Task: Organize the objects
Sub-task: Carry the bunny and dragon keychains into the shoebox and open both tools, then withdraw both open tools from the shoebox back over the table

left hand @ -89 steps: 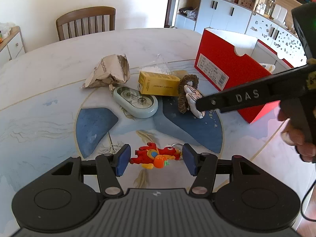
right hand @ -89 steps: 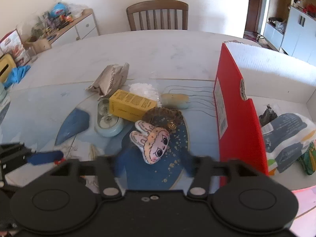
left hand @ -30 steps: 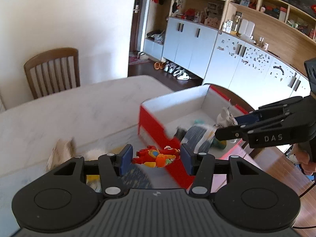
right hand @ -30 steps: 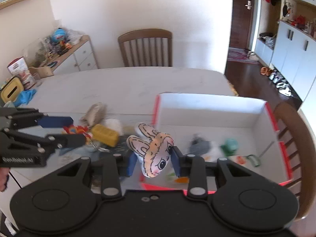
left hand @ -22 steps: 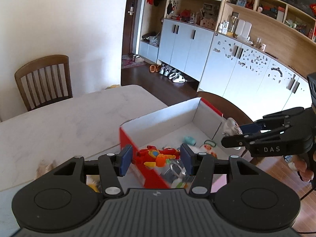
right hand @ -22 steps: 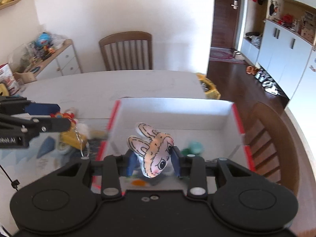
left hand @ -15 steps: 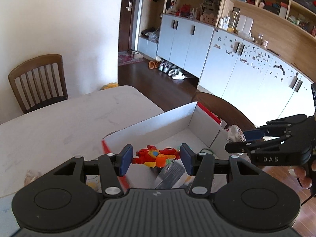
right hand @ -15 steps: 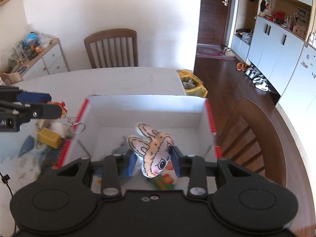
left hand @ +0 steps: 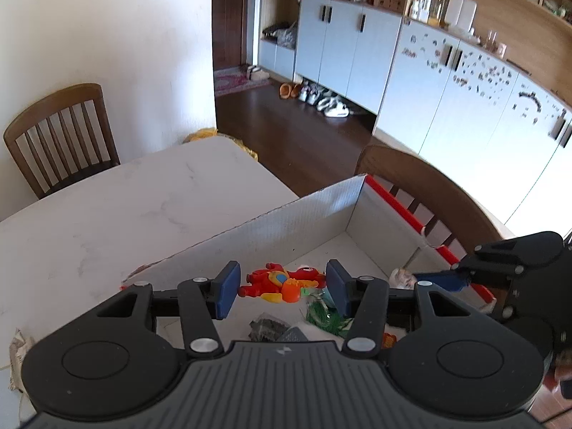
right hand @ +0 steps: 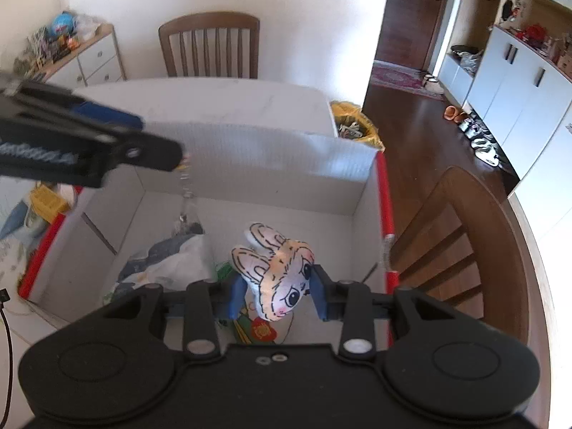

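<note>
Gripping bunny plush (right hand: pixel 275 279), box (right hand: pixel 250 164) contents half-hidden — blurred

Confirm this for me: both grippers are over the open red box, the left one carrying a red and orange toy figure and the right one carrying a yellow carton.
Not quite. The right gripper carries a white plush bunny face, not a yellow carton, as the right wrist view shows. The rest holds: the left gripper carries the red and orange toy figure over the open red box.
</note>
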The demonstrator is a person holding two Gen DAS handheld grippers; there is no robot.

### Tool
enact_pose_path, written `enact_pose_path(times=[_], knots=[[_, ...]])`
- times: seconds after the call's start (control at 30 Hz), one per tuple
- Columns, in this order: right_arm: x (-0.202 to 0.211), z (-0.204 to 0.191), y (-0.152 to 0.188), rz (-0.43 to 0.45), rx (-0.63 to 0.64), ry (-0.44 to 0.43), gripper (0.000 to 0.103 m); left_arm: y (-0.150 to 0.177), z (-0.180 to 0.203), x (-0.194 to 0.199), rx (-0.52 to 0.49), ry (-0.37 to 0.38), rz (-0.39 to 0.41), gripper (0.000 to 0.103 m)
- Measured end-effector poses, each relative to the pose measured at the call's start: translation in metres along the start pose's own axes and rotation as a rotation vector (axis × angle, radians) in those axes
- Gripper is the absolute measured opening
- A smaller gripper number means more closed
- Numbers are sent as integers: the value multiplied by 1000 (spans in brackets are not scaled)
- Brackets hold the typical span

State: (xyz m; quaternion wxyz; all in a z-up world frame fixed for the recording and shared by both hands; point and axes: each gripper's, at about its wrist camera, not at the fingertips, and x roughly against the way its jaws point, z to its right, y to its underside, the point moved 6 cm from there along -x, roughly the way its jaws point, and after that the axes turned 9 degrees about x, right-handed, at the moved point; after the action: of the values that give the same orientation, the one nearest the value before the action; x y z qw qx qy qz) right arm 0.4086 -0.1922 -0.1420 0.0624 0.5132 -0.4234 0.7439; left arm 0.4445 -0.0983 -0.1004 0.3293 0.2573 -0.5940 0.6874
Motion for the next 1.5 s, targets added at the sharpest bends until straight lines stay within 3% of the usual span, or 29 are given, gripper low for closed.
enact_pose_path(times=[0.37,0.83,1.0,1.17,1.5], knots=[[-27,-5,4,-29,65,-19,36,14,6,-63,-23,-54,-122,52],[-31,-4,11,-31,80,-48,38,34,1,-93,-40,-97,-235,53],[-31,-1,13,-25,71,-60,39,38,2,-95,-51,-106,-249,53],[-24,6,15,-9,57,-77,49,38,-2,-92,-34,-100,-252,60],[-5,19,10,18,10,-89,49,31,-10,-68,-2,-69,-201,62]])
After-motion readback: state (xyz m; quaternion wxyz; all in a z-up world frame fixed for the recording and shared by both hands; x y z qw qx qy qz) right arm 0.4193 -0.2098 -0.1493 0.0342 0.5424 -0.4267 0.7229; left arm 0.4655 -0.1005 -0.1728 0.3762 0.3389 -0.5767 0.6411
